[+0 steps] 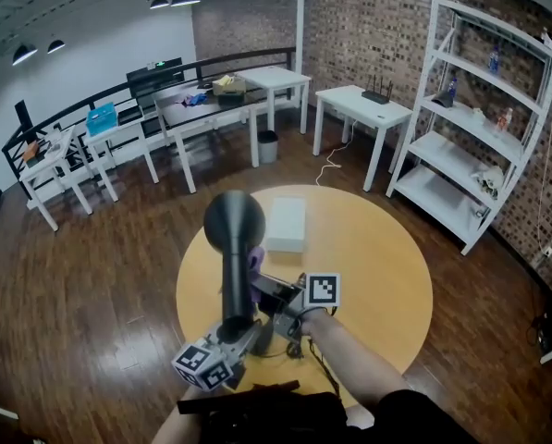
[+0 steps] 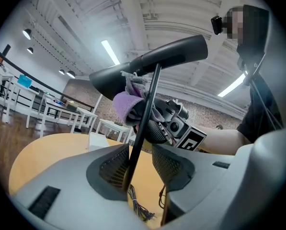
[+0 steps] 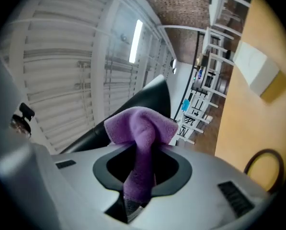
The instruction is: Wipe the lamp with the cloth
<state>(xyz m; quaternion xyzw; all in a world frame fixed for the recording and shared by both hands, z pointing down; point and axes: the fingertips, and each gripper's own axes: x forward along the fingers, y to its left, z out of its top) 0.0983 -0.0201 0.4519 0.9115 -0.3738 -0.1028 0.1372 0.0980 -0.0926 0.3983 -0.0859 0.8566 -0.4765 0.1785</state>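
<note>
The lamp is black. It has a long dark head with a wide round end, and a thin rod under it. It is up above the round yellow worktop, near the side close to the person.

The left gripper holds the lamp from below. Its fingers are closed on the thin rod, and the rod goes straight up between them to the dark head.

The cloth is purple and soft. It sits right beside the lamp's head, just under it and next to the rod. In the left gripper view it looks like it touches the lamp. The right gripper comes in from the right side. Its fingers are shut tight on the cloth, which is bunched up and sticks out in front of them. Behind the cloth, the right gripper view shows the black lamp head very close.

The person's arm reaches in from the bottom to the right gripper.

A white box lies flat on the worktop, past the lamp and apart from it. Some thin wires show below the left gripper.

The floor is dark wood. Far back stand white tables and a tall white shelf by a brick wall.
</note>
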